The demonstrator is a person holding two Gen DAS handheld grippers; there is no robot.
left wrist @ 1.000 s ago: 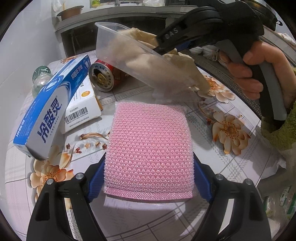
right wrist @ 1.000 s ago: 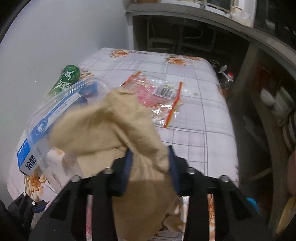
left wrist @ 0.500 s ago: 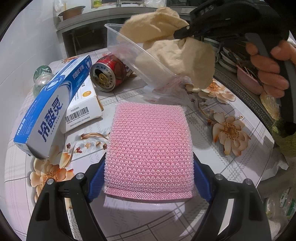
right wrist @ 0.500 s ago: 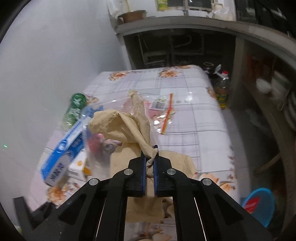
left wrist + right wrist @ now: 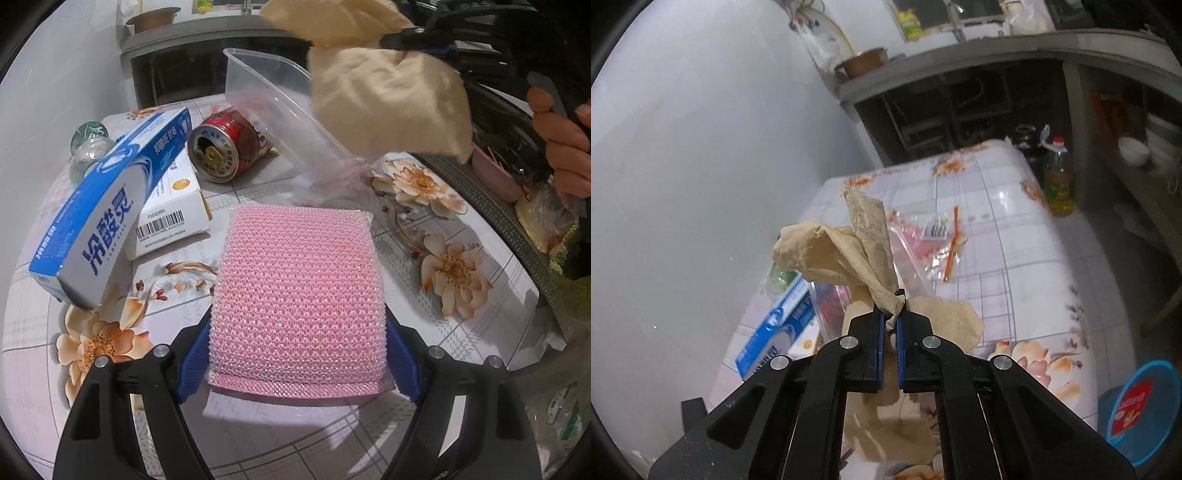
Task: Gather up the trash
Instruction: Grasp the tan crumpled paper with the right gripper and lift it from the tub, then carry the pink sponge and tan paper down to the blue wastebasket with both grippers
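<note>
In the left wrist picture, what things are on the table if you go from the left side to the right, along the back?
green bottle → blue toothpaste box → red can → clear plastic tub → tan crumpled paper, held up in the right gripper.

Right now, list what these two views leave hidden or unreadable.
- Table under the pink sponge: left wrist view, hidden by the sponge.
- Green bottle: right wrist view, mostly behind the beige cloth.
- Blue bin: right wrist view, cut off by the edge.
- Zip bag label: too small.
</note>
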